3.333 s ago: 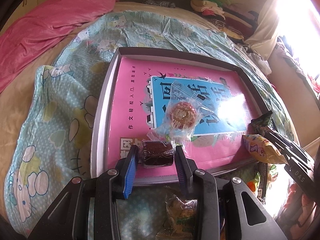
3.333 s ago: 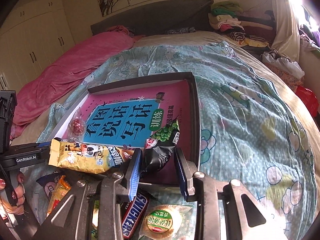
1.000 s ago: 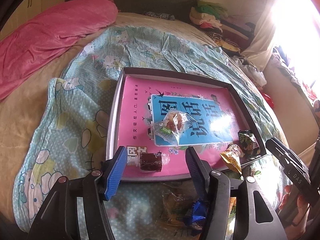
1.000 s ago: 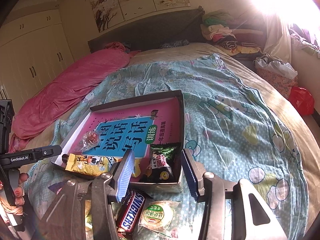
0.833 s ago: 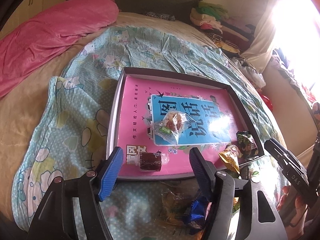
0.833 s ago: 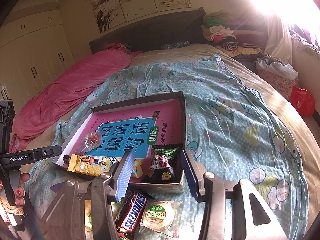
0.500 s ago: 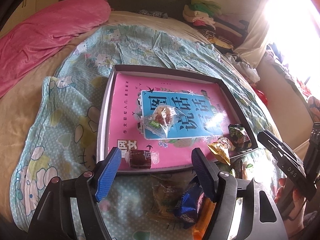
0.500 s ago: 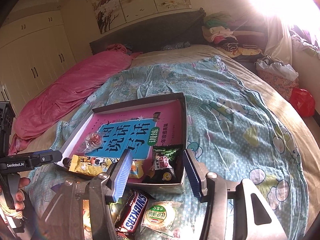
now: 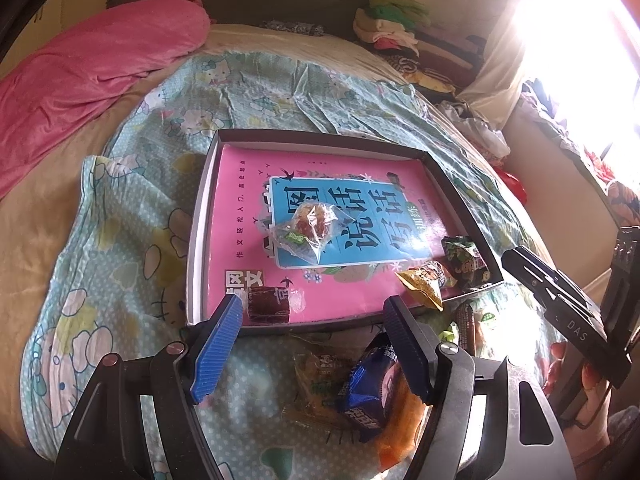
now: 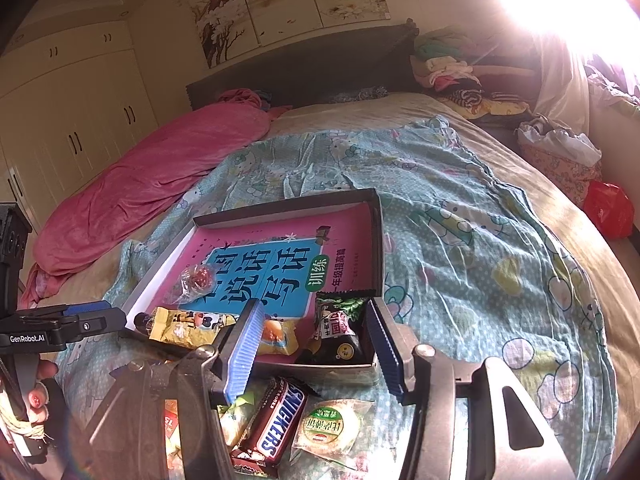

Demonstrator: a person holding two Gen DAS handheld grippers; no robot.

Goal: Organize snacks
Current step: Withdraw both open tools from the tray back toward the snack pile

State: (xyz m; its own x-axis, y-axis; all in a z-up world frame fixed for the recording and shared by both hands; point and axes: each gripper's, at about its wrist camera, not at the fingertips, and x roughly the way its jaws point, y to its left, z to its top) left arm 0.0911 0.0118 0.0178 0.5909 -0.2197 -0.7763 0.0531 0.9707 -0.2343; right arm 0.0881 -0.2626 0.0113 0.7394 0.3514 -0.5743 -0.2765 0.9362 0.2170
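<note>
Brown Snickers bar [image 10: 276, 426] — beside the box [image 10: 372, 236]; both grippers' jaws open, empty.

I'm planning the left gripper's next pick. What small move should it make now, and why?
Probably lower the open left gripper onto the blue-wrapped snack just below it. Nothing is between its pads, and that snack lies outside the tray on the bedspread.

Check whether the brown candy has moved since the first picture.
Yes. The brown candy was between the left tool's jaws above the tray's near edge; now it lies in that near-left corner.
</note>
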